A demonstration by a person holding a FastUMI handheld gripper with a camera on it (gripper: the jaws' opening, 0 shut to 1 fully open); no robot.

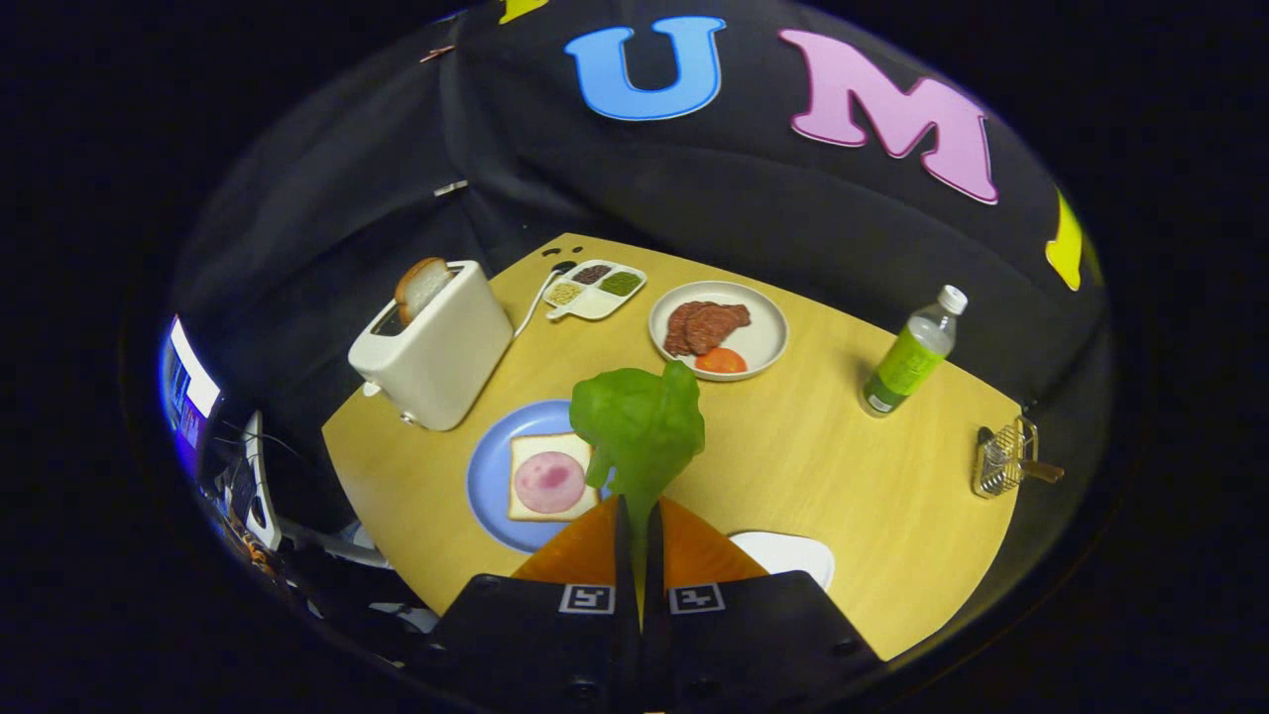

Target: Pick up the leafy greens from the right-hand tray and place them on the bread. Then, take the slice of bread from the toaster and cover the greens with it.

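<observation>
1. Leafy greens, a crinkled bright green leaf, stand at the frame's centre, pinched by the stem between the pressed-together tongs, above the yellow wooden bench.
2. Lower left of them, a white bread slice topped with a pink round lies on a blue plate.
3. Upper left, a white toaster holds a bread slice.
4. A white plate of meat slices and tomato sits beyond; a green-labelled bottle stands right.

- Pale yellow wooden table: smooth, matt grain.
- White plastic toaster, on the table's left: smooth, faint sheen.
- Blue round plate, in front of the toaster: glossy.
- Green plastic-looking leafy greens, pinched between the gripper fingers: waxy.
- Clear plastic bottle, far right of the toaster.
- Small wire basket, beyond the bottle: probably metal.
</observation>
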